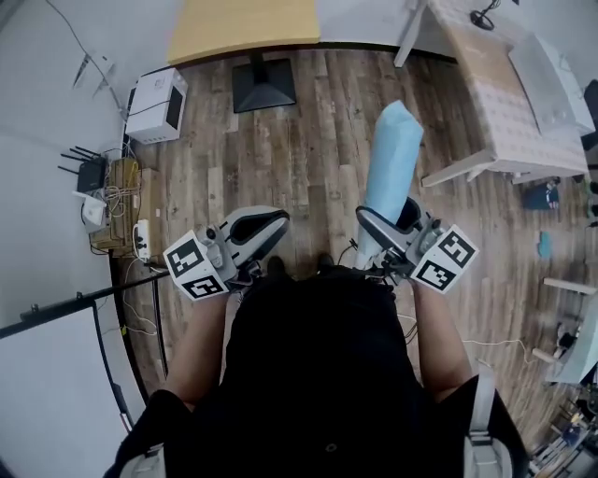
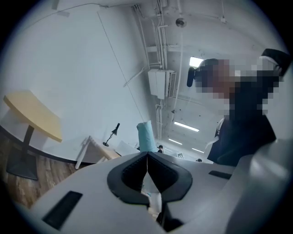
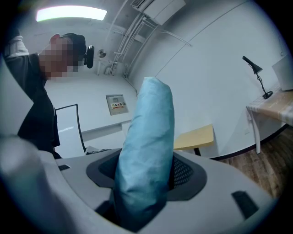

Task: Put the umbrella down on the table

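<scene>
While we are holding the left tongs point(image 2: 147, 154) together, empty, our right tongs point(image 3: 145, 161) are clamping the blue umbrella point(image 3: 149, 123).

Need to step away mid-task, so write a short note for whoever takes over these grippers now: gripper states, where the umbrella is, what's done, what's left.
Right gripper: shut on the folded blue umbrella, which sticks out past the jaws, above the wood floor.
Left gripper: shut, holding nothing.
Done: umbrella is gripped.
Left: it is not over any table yet. The yellow table and the pale table both stand ahead; carry it to one, lay it down, release.
</scene>
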The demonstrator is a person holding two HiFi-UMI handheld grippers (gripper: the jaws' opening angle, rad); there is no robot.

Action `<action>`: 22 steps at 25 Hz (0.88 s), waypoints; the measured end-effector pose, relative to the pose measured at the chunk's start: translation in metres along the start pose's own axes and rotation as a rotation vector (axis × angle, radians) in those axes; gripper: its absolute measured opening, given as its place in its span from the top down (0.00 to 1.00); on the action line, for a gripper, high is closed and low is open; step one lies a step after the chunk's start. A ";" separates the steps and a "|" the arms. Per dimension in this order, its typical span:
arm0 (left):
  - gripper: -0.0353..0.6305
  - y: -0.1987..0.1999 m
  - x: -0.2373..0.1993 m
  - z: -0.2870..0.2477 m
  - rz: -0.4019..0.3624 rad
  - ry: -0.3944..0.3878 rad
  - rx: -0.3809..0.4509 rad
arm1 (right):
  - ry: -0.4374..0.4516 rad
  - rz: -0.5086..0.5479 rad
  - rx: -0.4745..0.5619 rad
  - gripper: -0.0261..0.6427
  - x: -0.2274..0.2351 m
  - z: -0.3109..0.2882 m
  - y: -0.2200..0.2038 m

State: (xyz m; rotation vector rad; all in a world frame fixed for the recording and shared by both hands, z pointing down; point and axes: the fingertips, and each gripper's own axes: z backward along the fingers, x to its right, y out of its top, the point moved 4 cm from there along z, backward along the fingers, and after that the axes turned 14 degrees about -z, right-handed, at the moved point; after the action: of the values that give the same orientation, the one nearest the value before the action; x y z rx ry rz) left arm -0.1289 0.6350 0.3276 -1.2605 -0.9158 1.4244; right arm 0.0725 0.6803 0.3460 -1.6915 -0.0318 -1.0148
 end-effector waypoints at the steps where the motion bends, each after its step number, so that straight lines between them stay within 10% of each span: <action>1: 0.93 0.001 0.002 0.003 -0.006 0.000 0.010 | -0.002 0.006 -0.004 0.54 0.000 0.002 0.000; 22: 0.93 0.001 0.021 -0.028 -0.117 0.085 -0.108 | 0.056 0.124 -0.099 0.54 0.025 0.029 0.015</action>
State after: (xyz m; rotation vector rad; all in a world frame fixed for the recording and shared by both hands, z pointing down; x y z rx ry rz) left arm -0.1009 0.6528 0.3172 -1.3152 -1.0034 1.2342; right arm 0.1126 0.6861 0.3491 -1.7313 0.1603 -0.9842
